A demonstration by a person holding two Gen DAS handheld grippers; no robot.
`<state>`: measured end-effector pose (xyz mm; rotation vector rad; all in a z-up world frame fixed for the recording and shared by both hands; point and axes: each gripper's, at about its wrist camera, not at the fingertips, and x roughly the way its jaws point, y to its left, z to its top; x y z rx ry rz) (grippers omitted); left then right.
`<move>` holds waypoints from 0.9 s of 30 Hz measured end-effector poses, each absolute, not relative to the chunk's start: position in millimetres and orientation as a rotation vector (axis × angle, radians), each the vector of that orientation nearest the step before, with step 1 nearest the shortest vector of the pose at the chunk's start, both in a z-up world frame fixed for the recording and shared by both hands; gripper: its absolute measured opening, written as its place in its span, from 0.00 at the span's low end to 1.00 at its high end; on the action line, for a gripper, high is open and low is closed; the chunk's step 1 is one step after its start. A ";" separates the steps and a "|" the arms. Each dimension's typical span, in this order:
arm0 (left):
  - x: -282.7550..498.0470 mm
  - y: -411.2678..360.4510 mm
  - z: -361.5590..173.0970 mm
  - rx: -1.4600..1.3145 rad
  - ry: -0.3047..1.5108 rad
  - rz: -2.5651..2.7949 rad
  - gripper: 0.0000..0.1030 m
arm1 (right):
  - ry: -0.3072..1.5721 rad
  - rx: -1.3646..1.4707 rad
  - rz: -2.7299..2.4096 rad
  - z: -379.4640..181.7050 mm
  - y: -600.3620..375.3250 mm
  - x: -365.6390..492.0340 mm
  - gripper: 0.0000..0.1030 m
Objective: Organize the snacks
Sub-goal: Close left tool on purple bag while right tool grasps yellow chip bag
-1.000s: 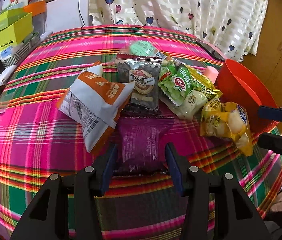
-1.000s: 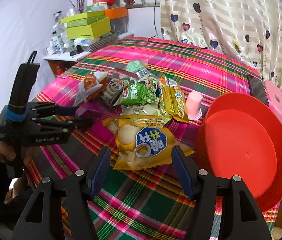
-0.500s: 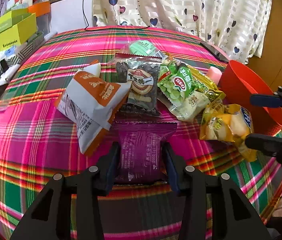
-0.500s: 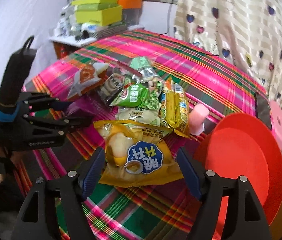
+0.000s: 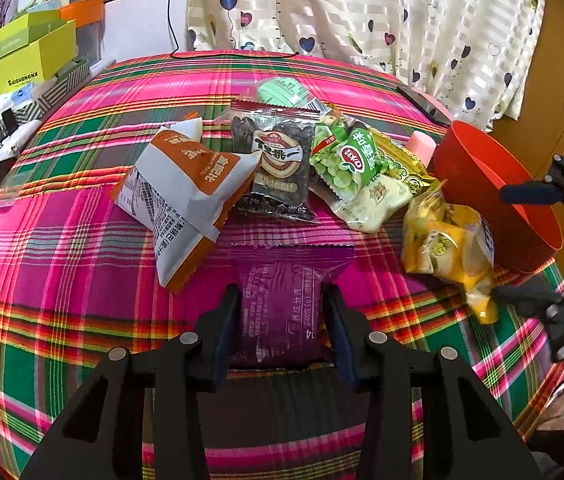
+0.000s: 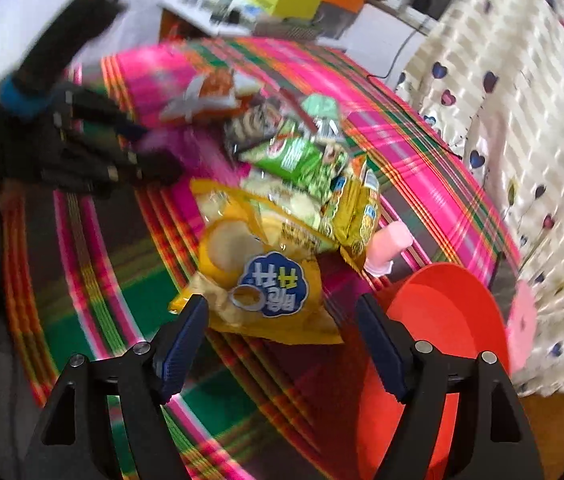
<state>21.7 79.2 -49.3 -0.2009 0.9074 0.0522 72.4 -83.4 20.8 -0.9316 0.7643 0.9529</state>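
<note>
My left hand-held gripper (image 5: pixel 282 320) has just been closing, and its blue pads now sit against both sides of the purple packet (image 5: pixel 285 304), gripping it. The packet lies flat on the plaid-covered desk (image 5: pixel 62 280), its long axis running straight away from me, printed back face up, crimped far edge toward the pile. Only the left wrist view shows this contact; in the right wrist view that gripper is a dark blur at the left with a smear of purple at its tip.

My right hand-held gripper (image 6: pixel 282 336) has its jaws spread wide, having just been opening, with nothing pressed between the pads. The yellow chip bag (image 6: pixel 266 276) lies just ahead of them, its near corner between the tips, its length running away and to the left. The right wrist view shows its blue logo; the left view shows only its crumpled side.

Beyond, I count one orange-and-white bag (image 5: pixel 186 188), one dark seed packet (image 5: pixel 278 164), one green pea packet (image 5: pixel 353 160), one pale green packet (image 5: pixel 373 204) under it, one gold packet (image 5: pixel 405 168) and one mint-green packet (image 5: pixel 285 92) farthest back. One pink cup (image 6: pixel 389 244) lies tipped beside one red bowl (image 6: pixel 441 320) at the right.
</note>
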 end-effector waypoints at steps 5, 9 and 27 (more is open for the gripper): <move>19.9 80.1 -49.6 -0.208 0.909 0.050 0.42 | 0.727 -0.956 1.026 13.4 -66.2 62.6 0.74; 18.4 82.3 -49.9 -0.219 0.910 0.045 0.42 | 0.700 -0.943 1.084 15.3 -54.6 60.0 0.74; 14.4 84.6 -49.0 -0.254 0.895 0.036 0.41 | 0.759 -0.837 1.010 11.2 -57.9 77.8 0.45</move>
